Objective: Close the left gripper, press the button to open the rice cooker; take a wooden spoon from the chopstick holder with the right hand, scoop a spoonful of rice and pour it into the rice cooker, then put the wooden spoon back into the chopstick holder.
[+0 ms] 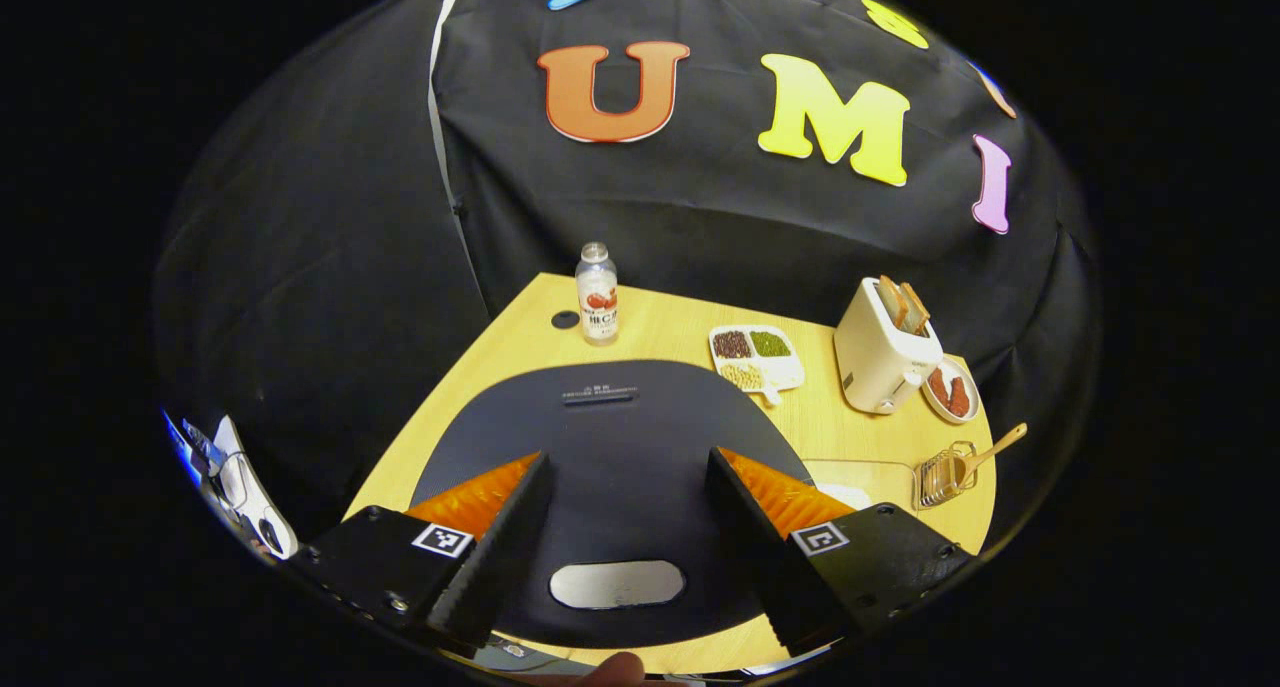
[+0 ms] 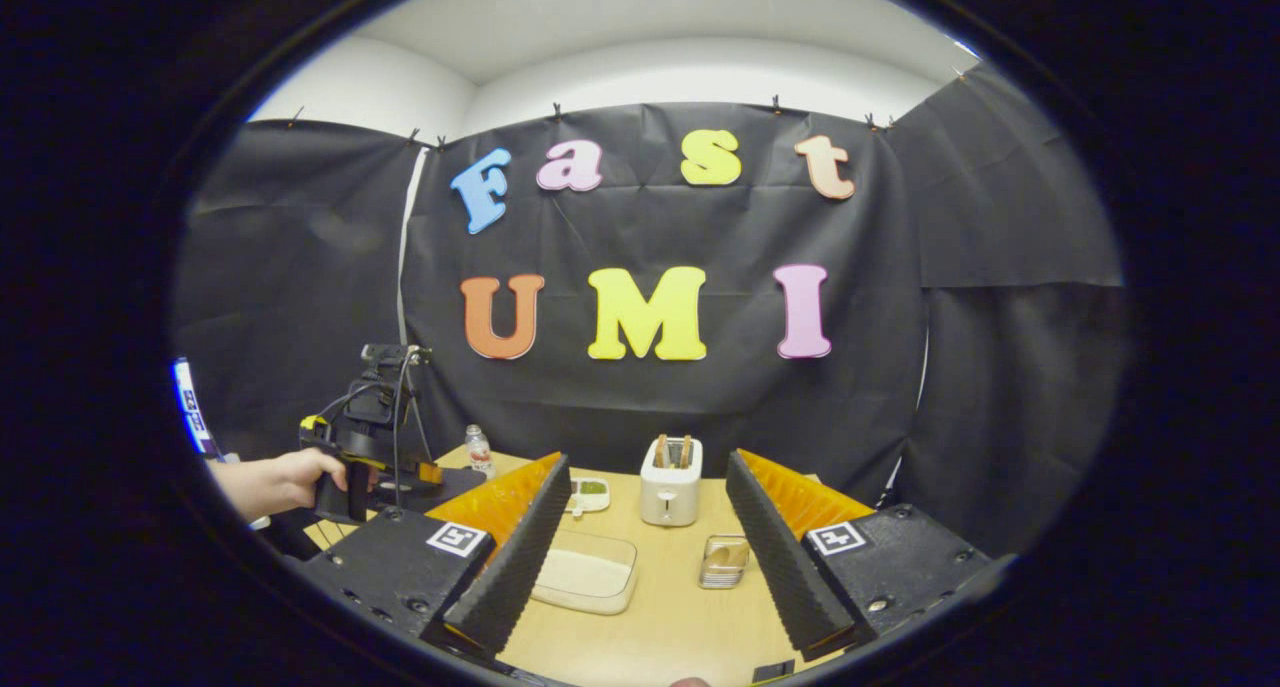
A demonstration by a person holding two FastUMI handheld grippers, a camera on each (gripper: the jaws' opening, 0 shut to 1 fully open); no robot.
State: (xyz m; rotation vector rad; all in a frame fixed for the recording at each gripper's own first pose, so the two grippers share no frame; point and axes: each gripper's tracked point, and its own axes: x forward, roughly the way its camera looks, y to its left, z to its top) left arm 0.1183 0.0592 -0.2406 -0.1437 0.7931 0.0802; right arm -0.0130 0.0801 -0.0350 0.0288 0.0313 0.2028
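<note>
The left tongs point(image 1: 628, 527) hang over the cooker point(image 1: 610, 447), fingers apart, nothing between them. The dark lid is down, and its pale button point(image 1: 617, 584) sits between the fingertips, near the lid's front edge. The cooker takes up the counter's point(image 1: 690, 322) near left part; a bottle point(image 1: 597, 293) stands just behind it, close to the back edge.

To the right of the cooker lie a divided dish point(image 1: 757, 357), a toaster point(image 1: 884, 352) and a small plate point(image 1: 952, 390) beside it near the right edge. The holder point(image 1: 940, 477) stands by the right front corner with the spoon point(image 1: 990, 449) in it, handle slanting out toward the edge.

The right tongs point(image 2: 648, 557) are held above the counter's near side, fingers apart and empty. Between them lies bare wood, with the rice box point(image 2: 585, 570) just inside the left finger and the holder point(image 2: 723, 560) near the right one. The toaster point(image 2: 670, 482) stands farther back. At far left a hand point(image 2: 285, 482) grips the left tongs over the cooker.
</note>
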